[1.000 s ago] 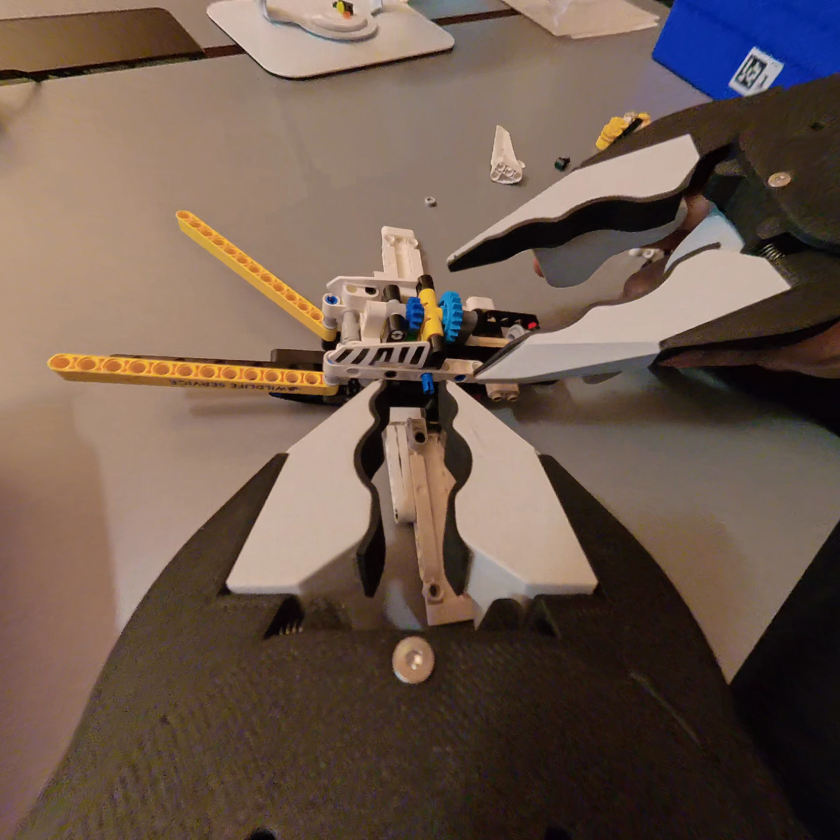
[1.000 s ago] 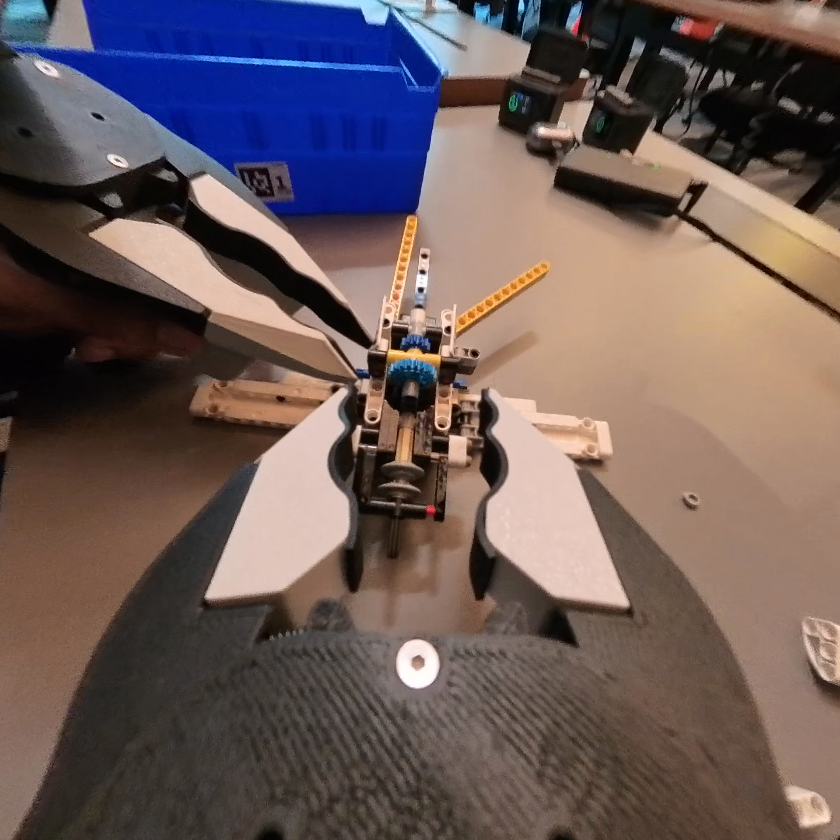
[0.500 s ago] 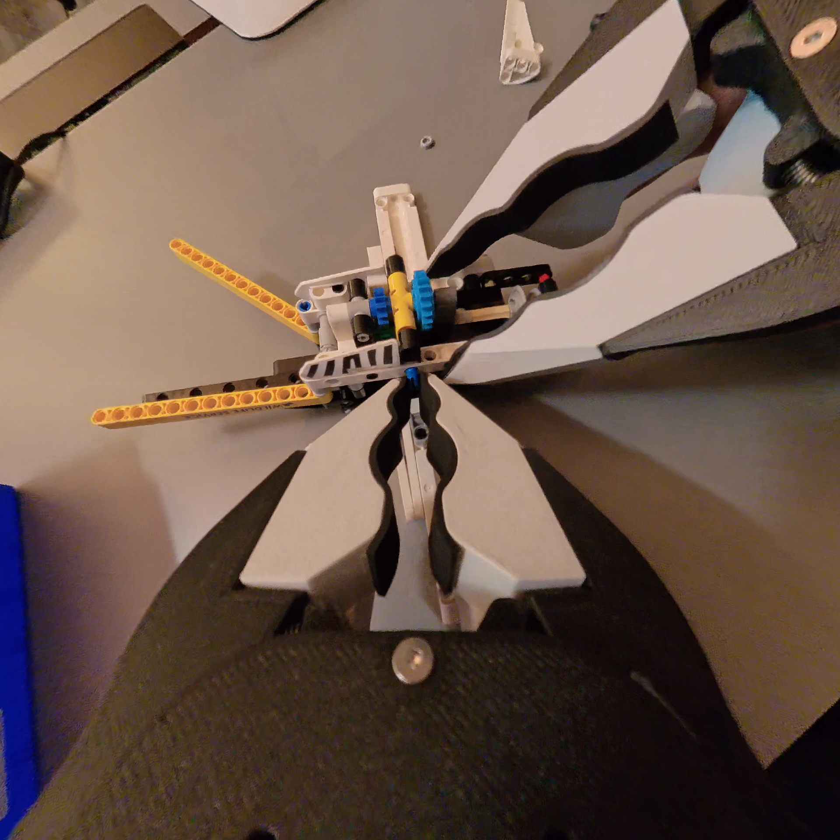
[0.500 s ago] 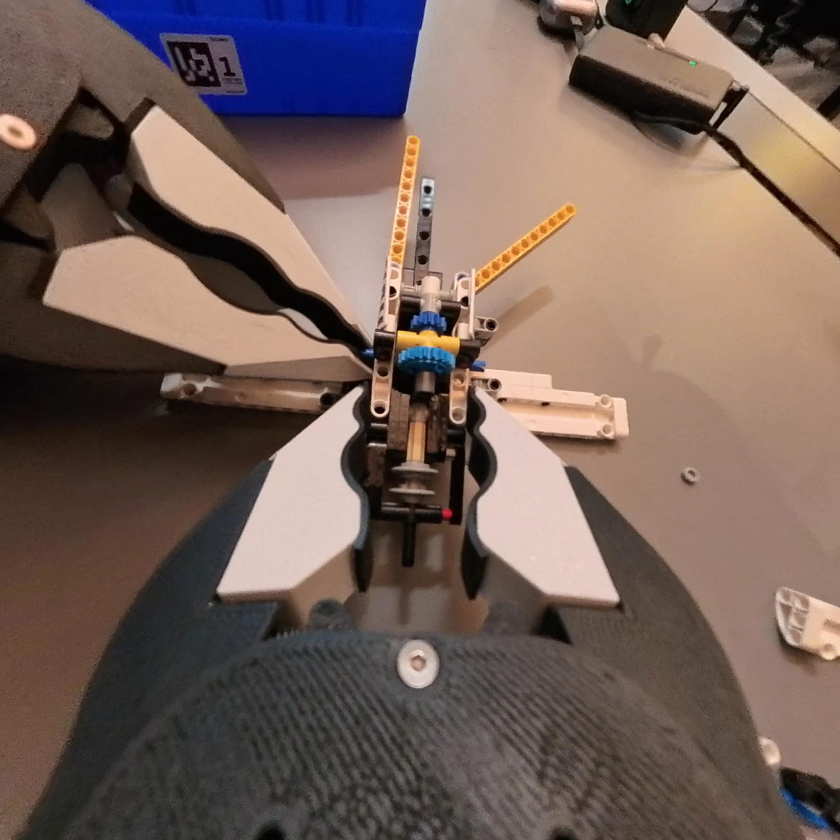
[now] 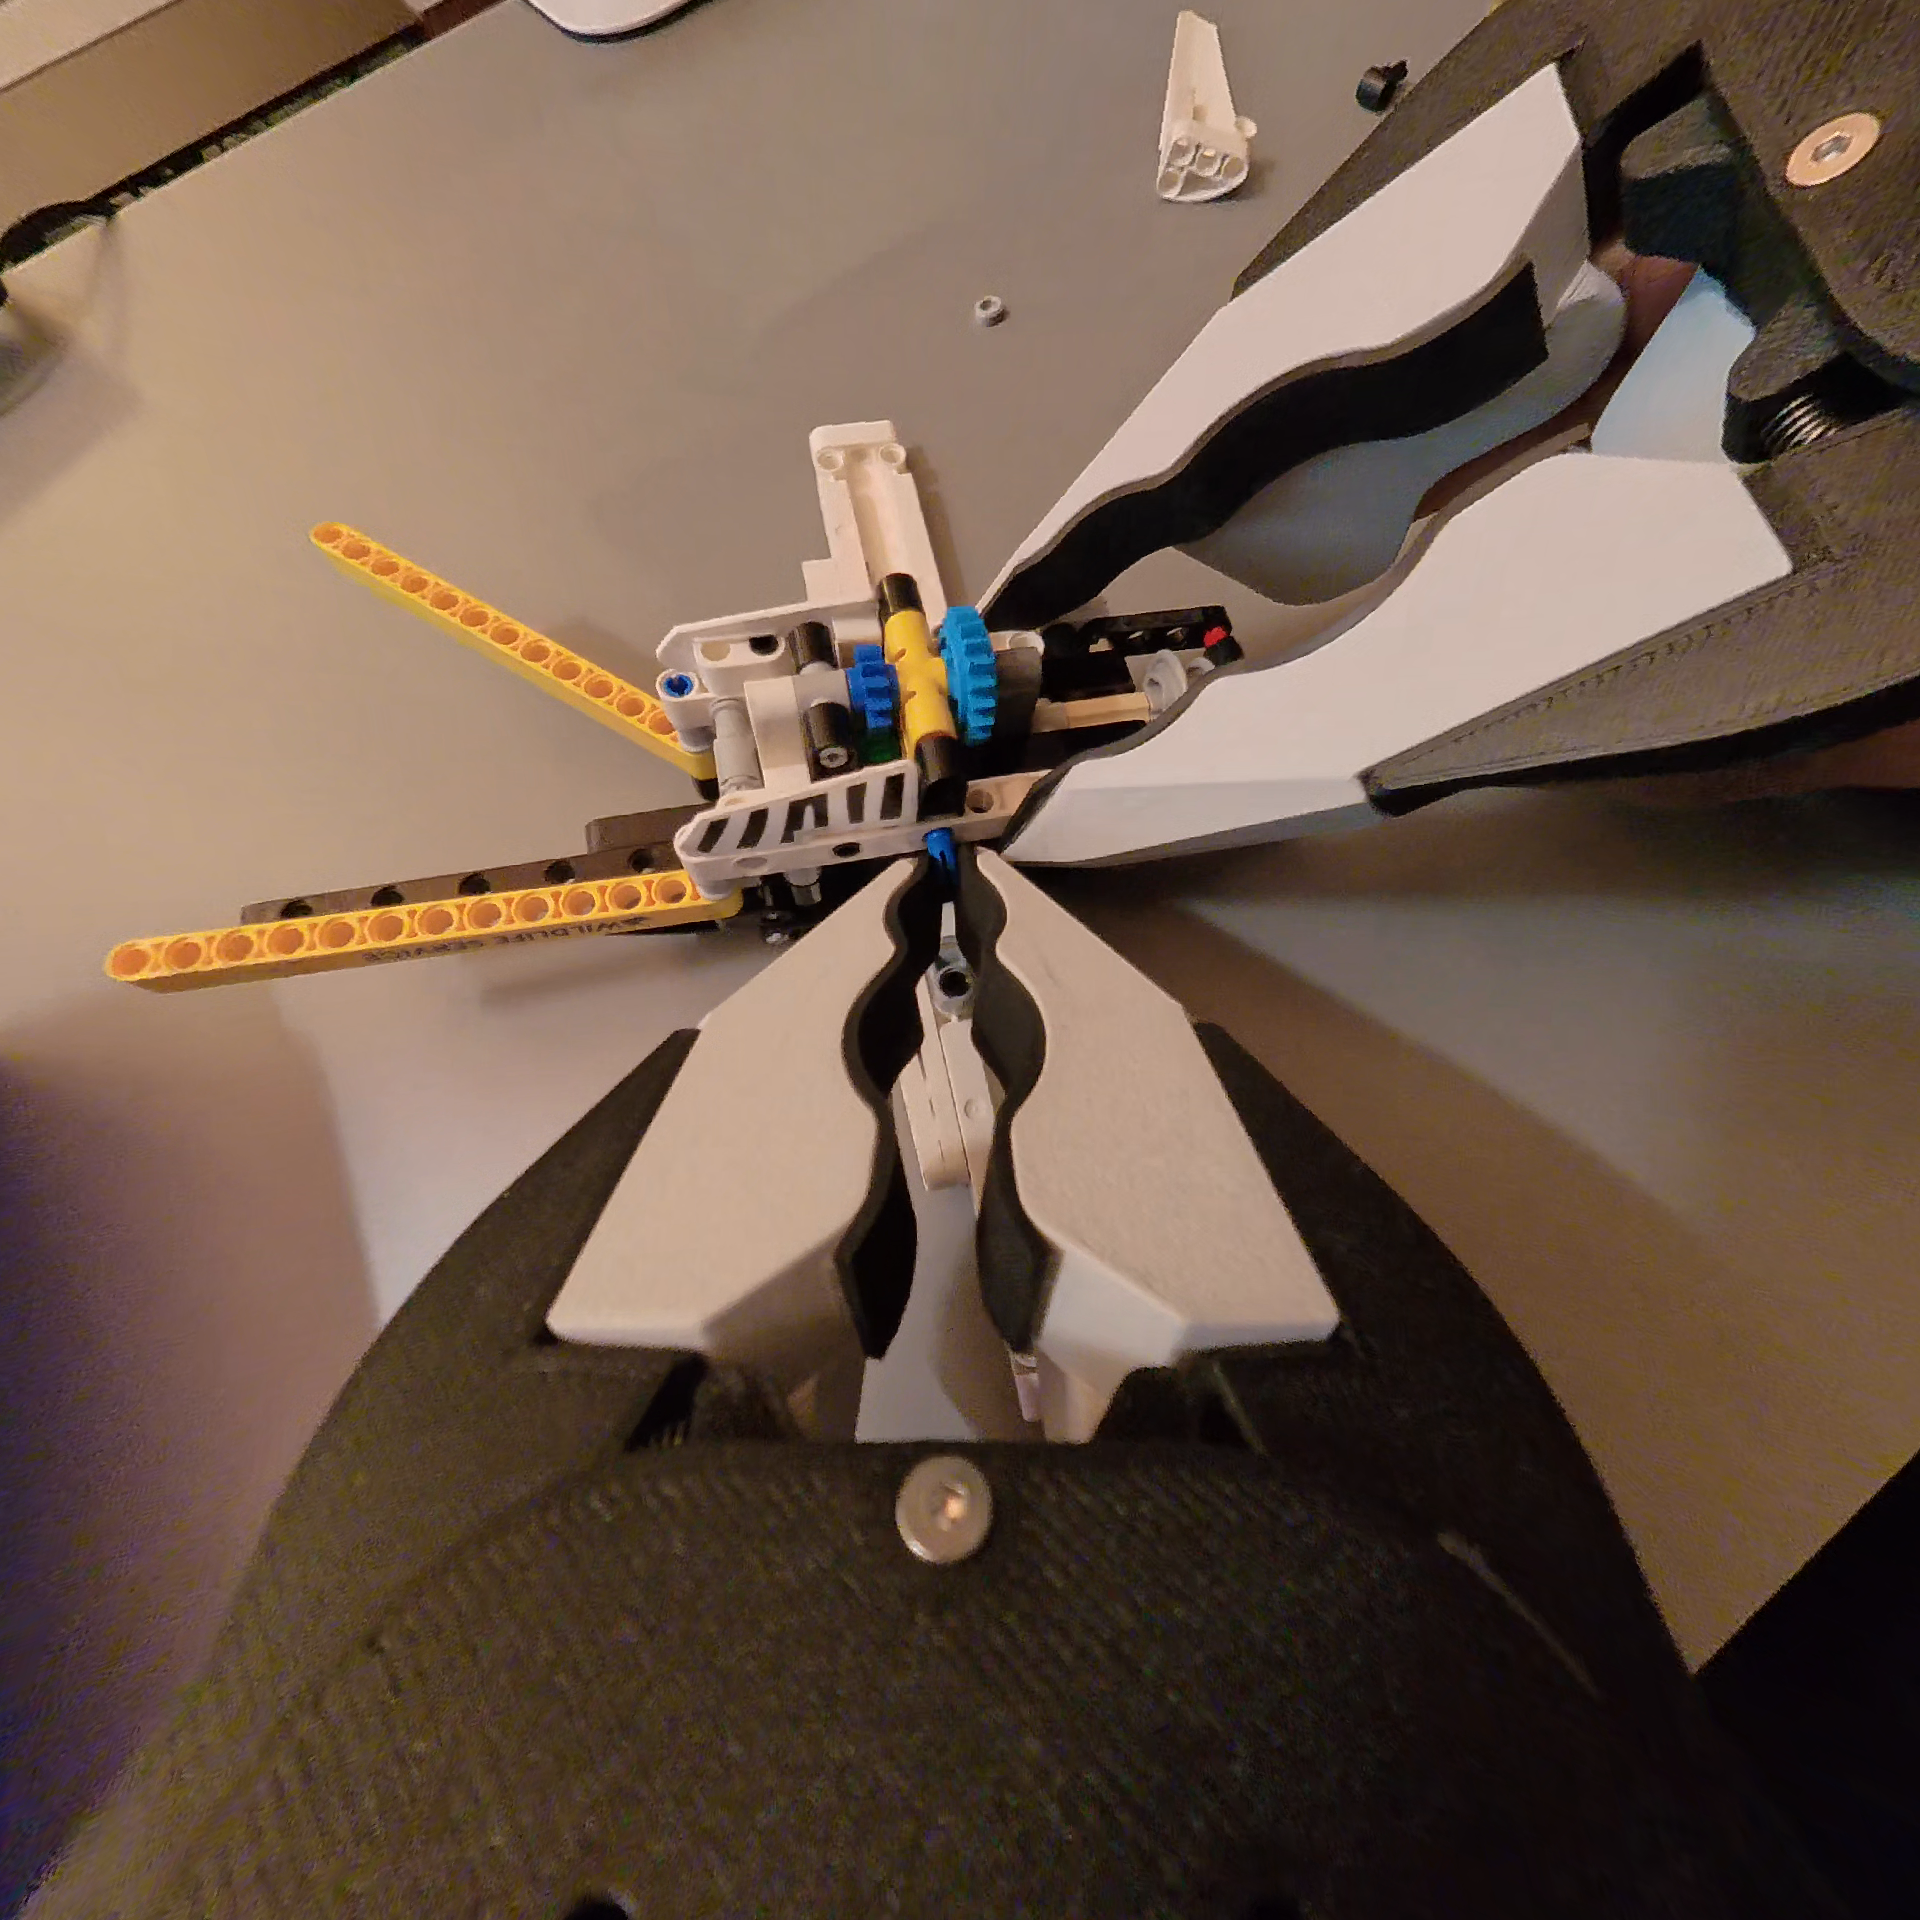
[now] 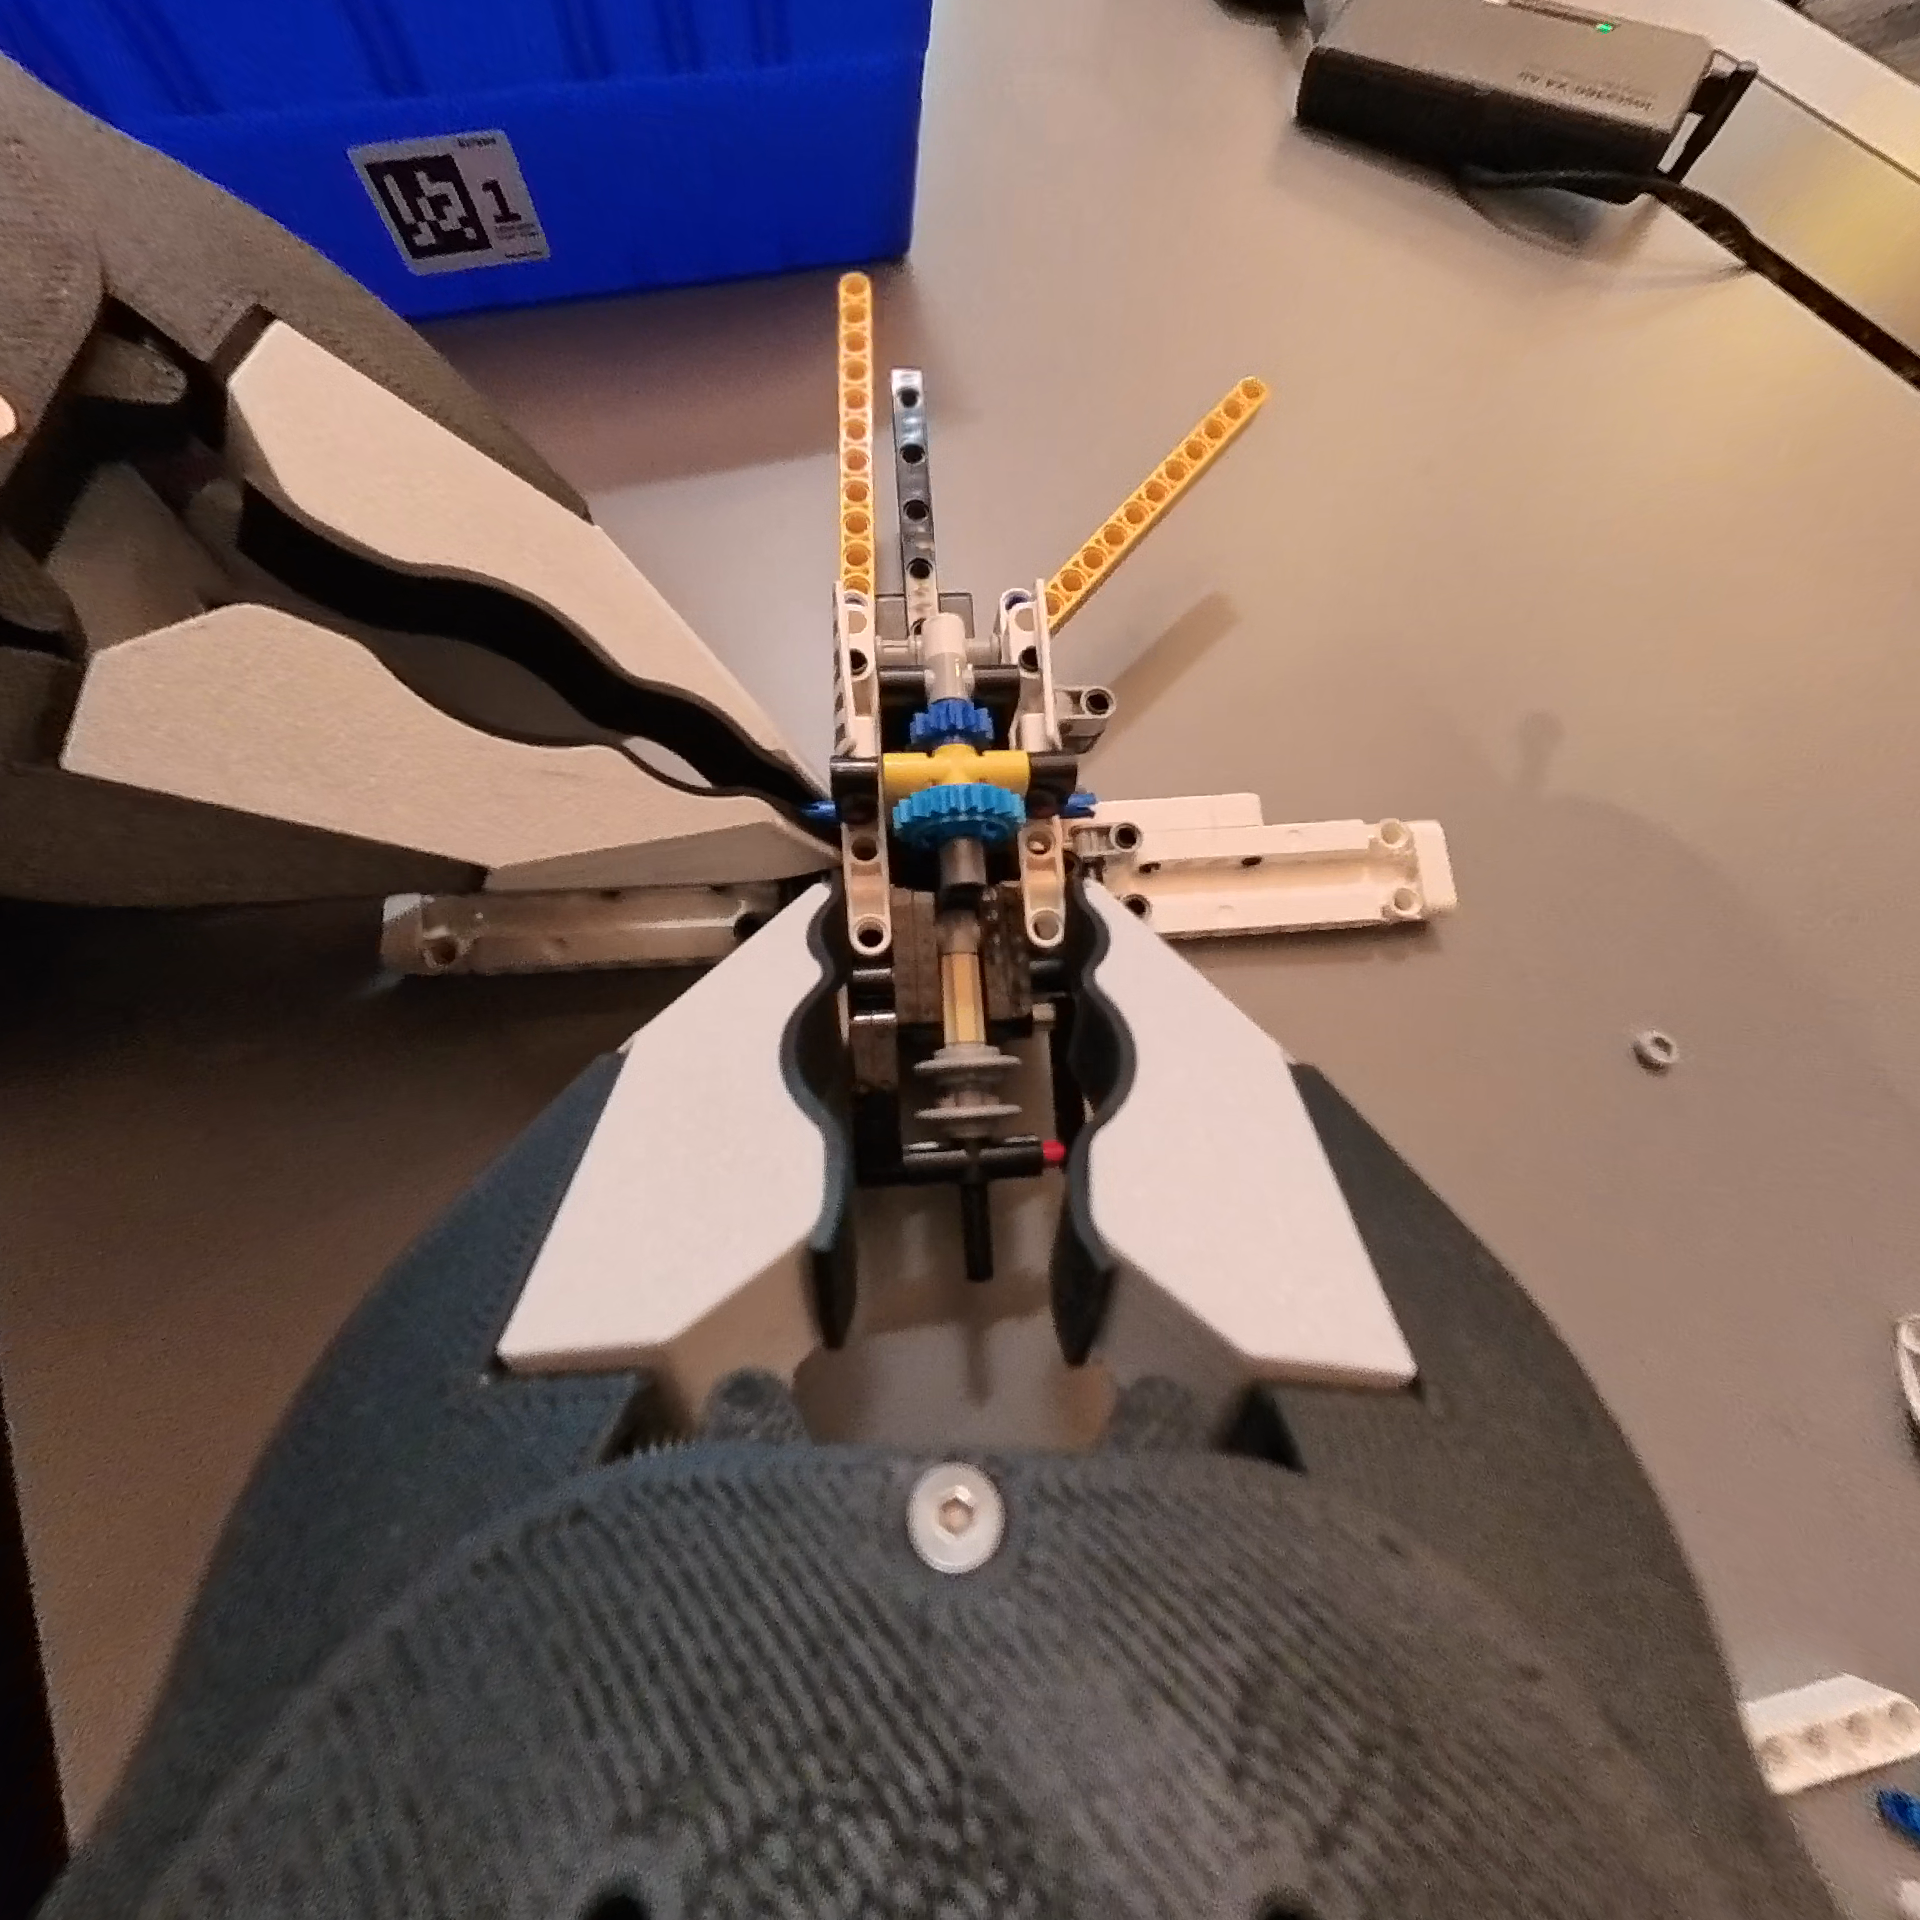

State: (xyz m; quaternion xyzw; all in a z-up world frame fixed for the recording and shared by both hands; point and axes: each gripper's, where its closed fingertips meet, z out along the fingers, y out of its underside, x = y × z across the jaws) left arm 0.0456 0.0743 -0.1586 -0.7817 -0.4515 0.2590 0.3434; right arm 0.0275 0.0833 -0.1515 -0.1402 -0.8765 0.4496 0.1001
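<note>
My left claw (image 5: 940,868) is pinched together on a small blue pin (image 5: 938,844) that sticks out of the side of the brick model (image 5: 831,727), just below the centre of the left wrist view. The tips meet right at the model's white striped panel (image 5: 800,821), and a white wing piece (image 5: 951,1122) lies under the claw on the table (image 5: 520,312). I judge the grip is so narrow because the pin is the only thing meant to give.

My right claw (image 6: 961,935) is clamped around the model's dark rear frame (image 6: 956,1039), one pad on each side, at the centre of the right wrist view. That looks like a steadying hold, bracing the body against the left claw's pinch.

Outward from there, two blue gears (image 6: 951,816) and a yellow connector (image 6: 956,771) sit along the model's spine, and yellow beams (image 6: 1153,499) fan toward the top of the frame. A second white wing (image 6: 1278,868) juts to the right. A blue bin (image 6: 520,156) fills the upper left, a small grey ring (image 6: 1654,1047) lies loose at right, and a loose white panel (image 5: 1200,114) rests near the left view's top edge.
</note>
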